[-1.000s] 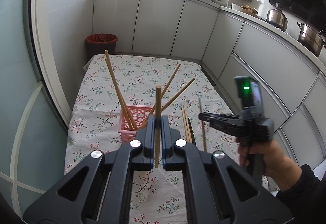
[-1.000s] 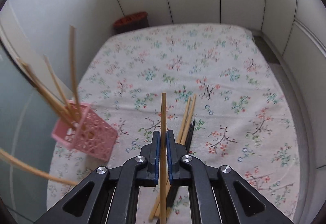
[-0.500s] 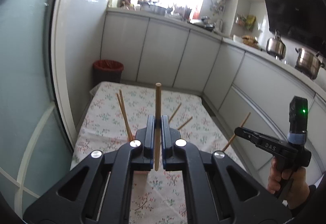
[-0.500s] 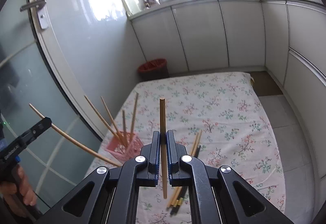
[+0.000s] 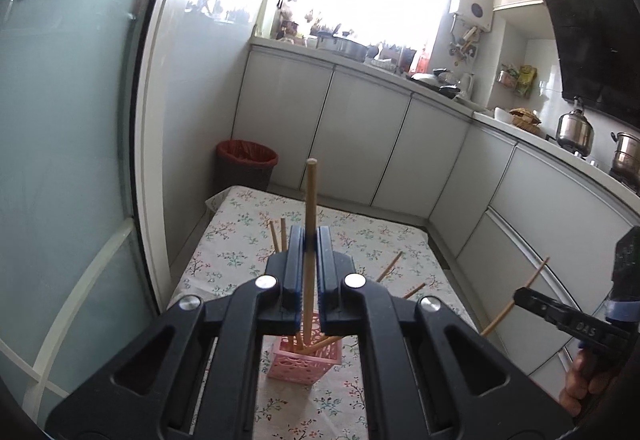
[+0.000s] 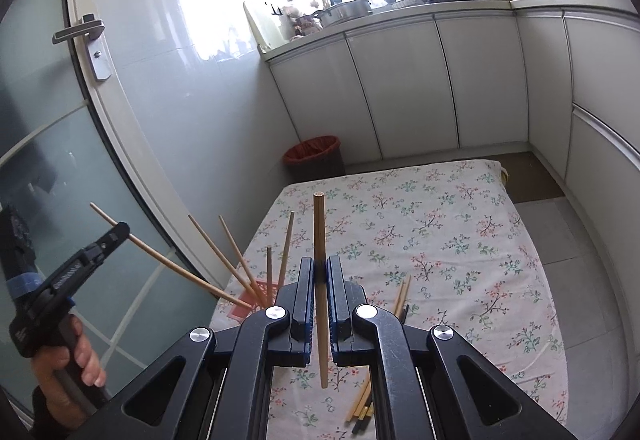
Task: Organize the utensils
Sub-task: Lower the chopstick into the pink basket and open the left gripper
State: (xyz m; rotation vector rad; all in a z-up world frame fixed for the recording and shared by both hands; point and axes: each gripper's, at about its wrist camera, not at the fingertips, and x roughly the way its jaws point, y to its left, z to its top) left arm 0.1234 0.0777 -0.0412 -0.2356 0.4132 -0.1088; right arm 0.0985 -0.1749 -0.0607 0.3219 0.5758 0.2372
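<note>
**Two clamped chopsticks above a floral surface, basket partly filled**

- Left gripper [image 5: 308, 240]: jaws closed on one wooden chopstick [image 5: 310, 232], held near upright, its lower end hanging over the pink basket [image 5: 306, 362]. In the right wrist view the same gripper [image 6: 120, 230] appears at the left, carried by a hand [image 6: 68, 360], with its chopstick [image 6: 176, 266] slanting down toward the basket.
- Right gripper [image 6: 319, 264]: jaws closed on a second wooden chopstick [image 6: 320, 280], near upright, lower end free above the cloth. In the left wrist view this gripper [image 5: 520, 296] shows at the right edge, its chopstick [image 5: 516, 298] running diagonally.
- Pink basket: perforated plastic, standing on the surface [image 6: 460, 224] near its left edge. Several wooden chopsticks [image 6: 240, 264] stand in it, fanned outward at differing tilts.
- Loose chopsticks [image 6: 400, 300]: a small bundle, light wood with at least one dark one, lying flat on the cloth to the right of the basket, partly hidden behind the right gripper.
- Surface: covered by a white cloth with a floral print.
- Bin [image 6: 316, 155]: dark, red liner, on the floor beyond the far end of the surface.
</note>
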